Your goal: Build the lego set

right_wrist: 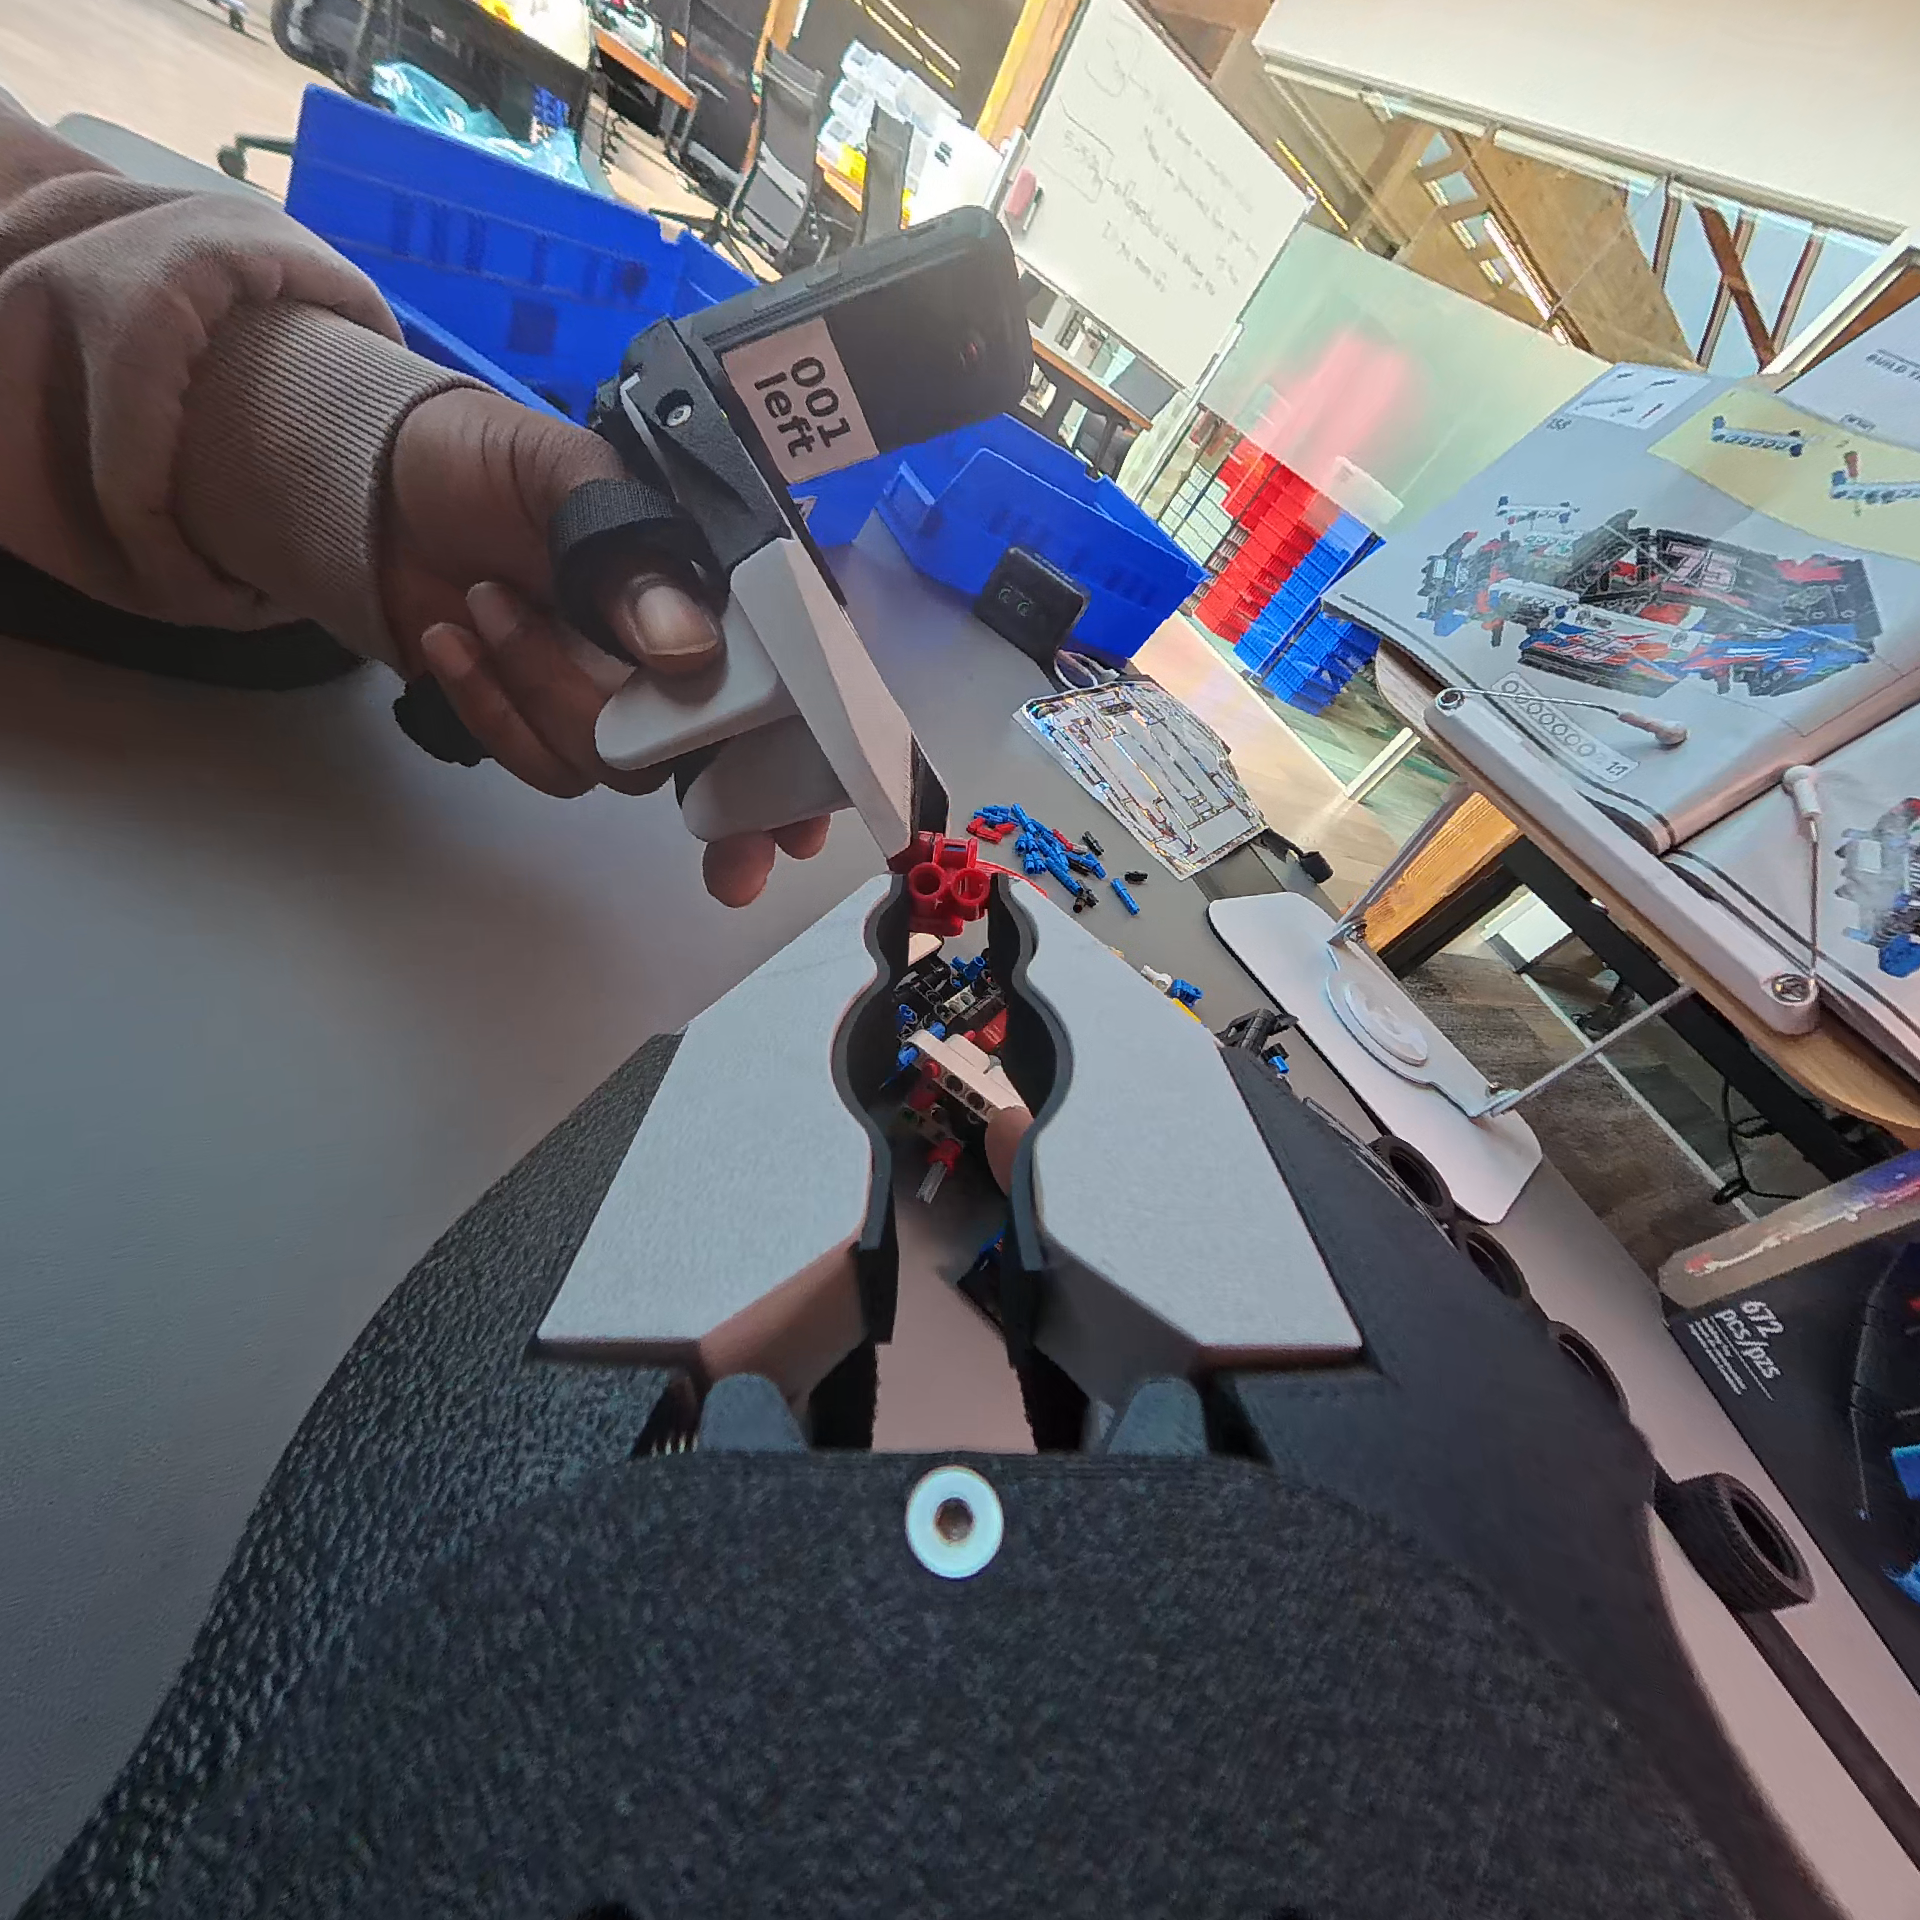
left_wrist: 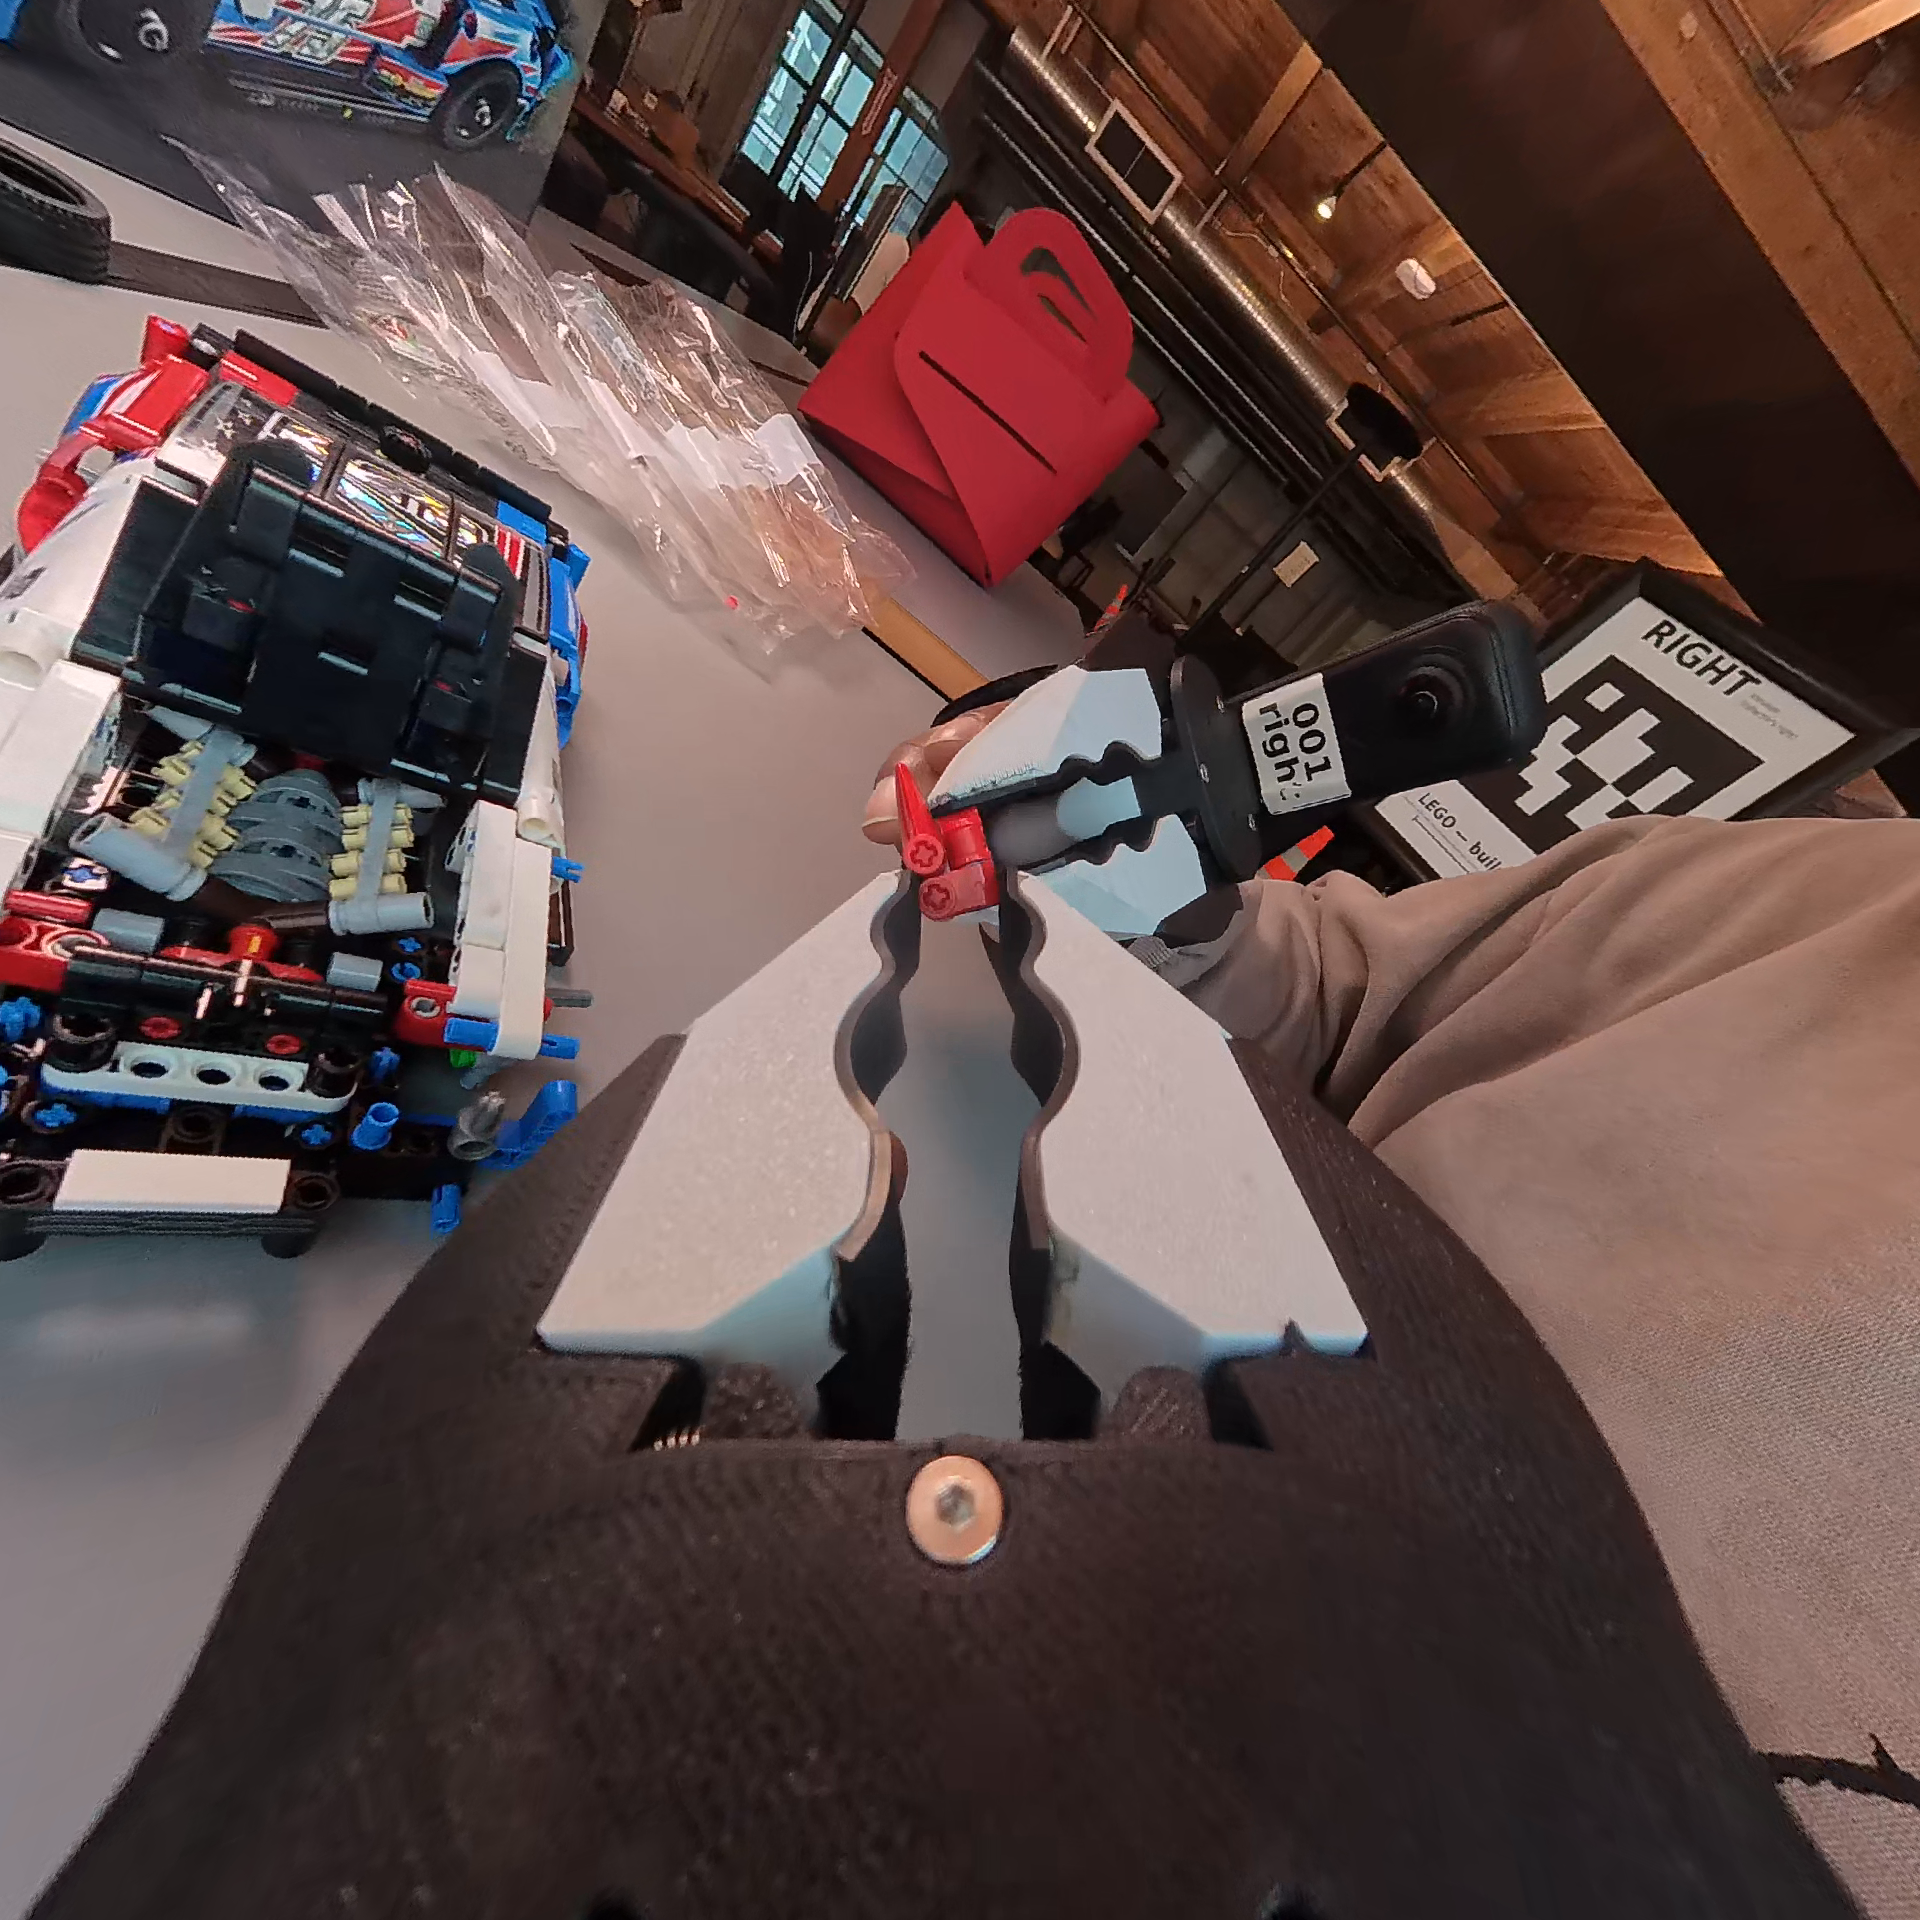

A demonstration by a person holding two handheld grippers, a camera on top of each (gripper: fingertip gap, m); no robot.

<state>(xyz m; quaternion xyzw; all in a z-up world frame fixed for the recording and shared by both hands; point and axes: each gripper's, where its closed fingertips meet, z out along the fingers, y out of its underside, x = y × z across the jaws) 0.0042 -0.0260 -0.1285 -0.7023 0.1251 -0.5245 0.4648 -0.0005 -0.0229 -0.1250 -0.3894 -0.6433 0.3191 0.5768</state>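
We've got both grippers, left gripper and right gripper, clamped tip-to-tip on the small red lego piece held above the table, car model off to the left.

Left hand-held gripper: black body of rough, layered printed plastic; matt pale grey fingers; bright metal screw at centre.
Right hand-held gripper: pebbled black plastic, same matt grey fingers.
Red lego piece: smooth glossy plastic.
Lego car, left of frame: shiny plastic, holographic stickers on top.
Bags, upper left: crinkled clear film.
Desk: smooth matt grey.
Sleeve: soft tan cloth, ribbed cuff.
Booklet, upper right: glossy paper.
Bins, upper left: blue plastic.
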